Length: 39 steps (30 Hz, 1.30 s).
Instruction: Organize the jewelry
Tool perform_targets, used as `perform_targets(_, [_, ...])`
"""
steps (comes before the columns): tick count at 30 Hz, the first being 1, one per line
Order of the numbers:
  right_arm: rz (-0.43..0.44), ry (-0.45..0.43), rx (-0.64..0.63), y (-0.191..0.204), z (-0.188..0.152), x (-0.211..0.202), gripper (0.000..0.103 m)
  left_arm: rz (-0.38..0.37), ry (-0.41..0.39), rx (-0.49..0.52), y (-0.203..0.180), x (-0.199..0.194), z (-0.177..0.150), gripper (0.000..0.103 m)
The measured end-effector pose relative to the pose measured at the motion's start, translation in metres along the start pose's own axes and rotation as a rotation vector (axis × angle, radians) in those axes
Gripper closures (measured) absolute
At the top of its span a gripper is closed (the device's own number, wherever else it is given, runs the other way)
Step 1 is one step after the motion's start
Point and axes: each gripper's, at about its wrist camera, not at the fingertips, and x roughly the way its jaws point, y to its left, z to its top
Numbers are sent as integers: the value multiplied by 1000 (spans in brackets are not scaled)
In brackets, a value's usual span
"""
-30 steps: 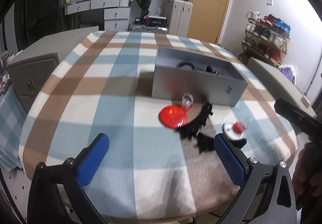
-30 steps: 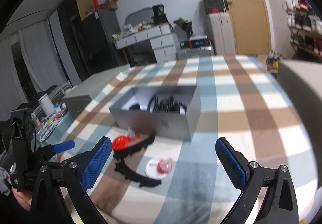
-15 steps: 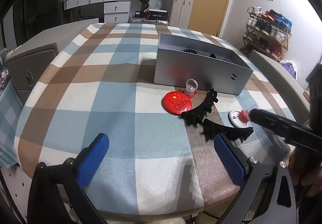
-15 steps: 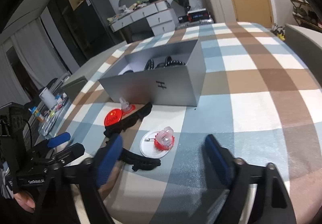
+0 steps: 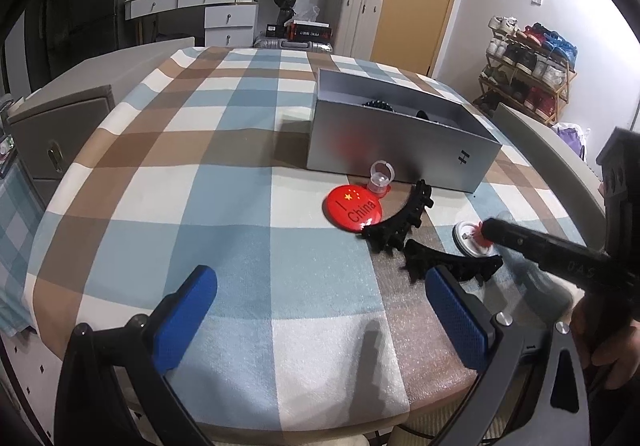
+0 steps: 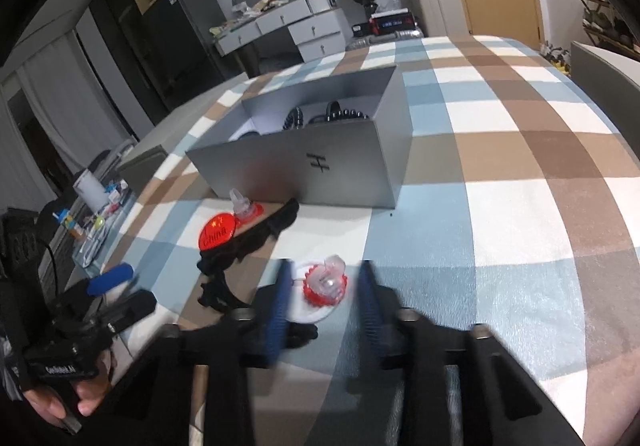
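Your left claw (image 5: 320, 310) hangs low over the near edge of the bench (image 5: 224, 230), its blue ribbed pads spread wide with nothing between them. The bench wears a soft checked cloth of blue, tan and white.

Right of centre lies a glossy round red badge (image 5: 352, 207) lettered "China", a clear ring on a red base (image 5: 381, 178) touching its far rim. Two black toothed hair claws (image 5: 404, 221) curve just beside it. Behind stands a matte grey box (image 5: 396, 149), open-topped, dark beaded pieces inside.

Your right claw (image 6: 324, 294) straddles a white disc (image 6: 316, 310) carrying a clear ring on a red scalloped mount (image 6: 326, 282). Its pads stand narrowly apart, either side of the mount, not visibly clamped.
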Motion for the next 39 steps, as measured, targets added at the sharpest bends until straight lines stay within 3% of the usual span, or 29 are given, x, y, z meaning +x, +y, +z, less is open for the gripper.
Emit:
perform_targets(12, [49, -73, 1, -4, 0, -19, 85, 10, 0, -42, 15, 4, 25, 1])
perform_targets(23, [66, -92, 16, -12, -3, -26, 85, -39, 162, 0, 3, 37, 53, 2])
perform_targets(26, [70, -101, 13, -15, -5, -29, 85, 3, 207, 38, -4, 46, 56, 2])
perform_targets(30, [70, -104, 15, -17, -7, -30, 85, 22, 255, 16, -4, 56, 59, 2])
perform_targets(35, [84, -112, 39, -21, -6, -31, 85, 47, 329, 40, -11, 69, 56, 12])
perform_targets(38, [92, -114, 39, -22, -8, -32, 85, 127, 329, 82, -16, 71, 57, 15])
perform_targets(39, [96, -112, 43, -22, -8, -31, 85, 116, 334, 88, -17, 72, 57, 19])
